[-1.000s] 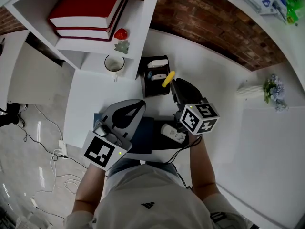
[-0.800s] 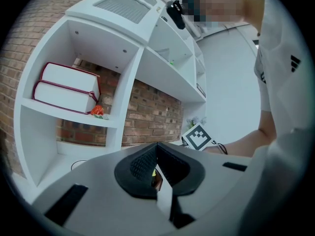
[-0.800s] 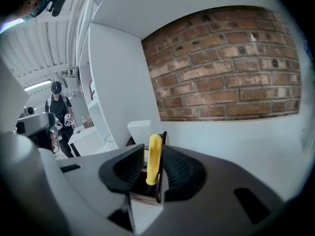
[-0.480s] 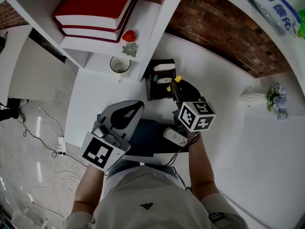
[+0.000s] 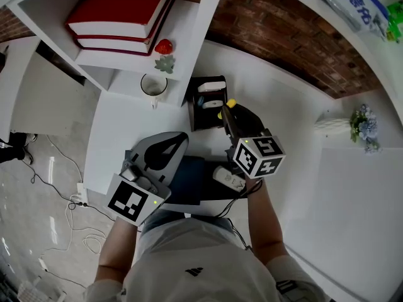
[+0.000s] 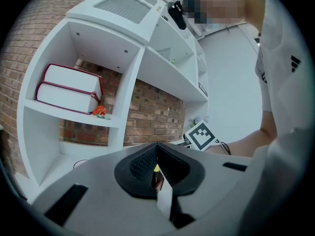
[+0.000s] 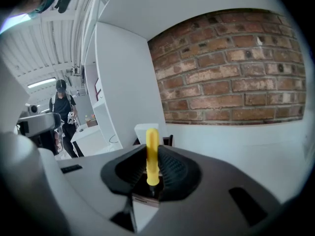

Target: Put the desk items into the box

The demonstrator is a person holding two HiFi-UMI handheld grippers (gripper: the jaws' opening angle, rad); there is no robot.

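As seen from overhead, white desk (image 5: 283, 124): backed by a red-brick wall, with white shelving on the left.
Small black open-top box (image 5: 195, 112): parked on the desk right beside the shelf upright, with a couple of white bits already inside.
Right claw (image 5: 228, 113): aimed at the box and pinched on the slim yellow plastic pen (image 7: 152, 156). Been squeezing in a touch just now, with that pen between the pads. Nowhere near wide open.
Pen: stands upright between the ribbed black pads in the right gripper view, dark tip down in the throat, yellow end poking past the fingertips. From above, lands right at the box's right-hand rim; touching it or not, can't tell.
Left claw (image 6: 156, 166): closed down to a thin slit, nothing gripped. Hangs low near the body, well apart from the box.
Dark blue flat pad (image 5: 192, 175): lies at the desk's front edge, between the two claws.
White ceramic mug (image 5: 153, 85): sits under the shelf, just left of the box.
Two red hardcover books (image 5: 116, 8): stacked flat on the shelf.
Little red strawberry ornament (image 5: 164, 45): perched at the shelf edge, above the mug.
Small white pot of pale blue flowers (image 5: 360, 121): way off to the right.
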